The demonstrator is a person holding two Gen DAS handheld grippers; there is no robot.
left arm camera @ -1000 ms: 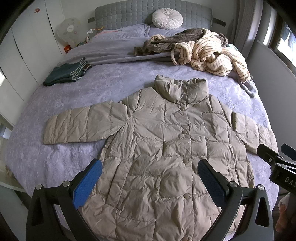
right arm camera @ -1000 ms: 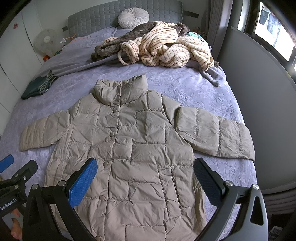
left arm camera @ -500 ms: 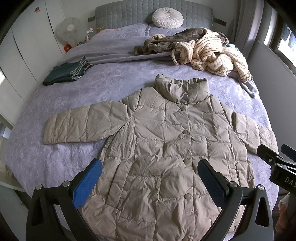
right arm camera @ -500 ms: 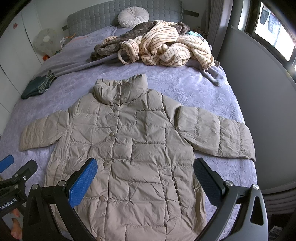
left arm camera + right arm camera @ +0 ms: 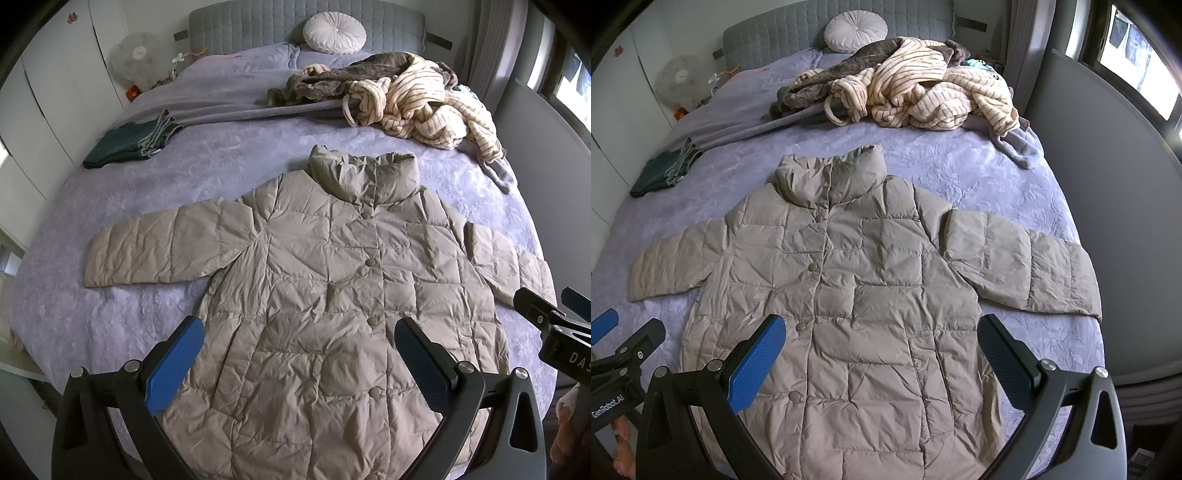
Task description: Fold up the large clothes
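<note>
A beige quilted puffer jacket (image 5: 332, 288) lies flat, front up and buttoned, on the purple bed (image 5: 229, 162), both sleeves spread sideways, collar toward the headboard. It also shows in the right wrist view (image 5: 871, 295). My left gripper (image 5: 299, 350) is open and empty, held above the jacket's lower half. My right gripper (image 5: 881, 347) is open and empty, also above the lower half. The right gripper's fingers (image 5: 535, 310) show at the right edge of the left wrist view; the left gripper's fingers (image 5: 631, 339) show at the left edge of the right wrist view.
A pile of striped cream and brown clothes (image 5: 406, 96) lies at the far right of the bed near a round white pillow (image 5: 334, 33). A folded dark green garment (image 5: 129, 144) lies at the far left. A grey wall (image 5: 1108, 184) runs along the bed's right side.
</note>
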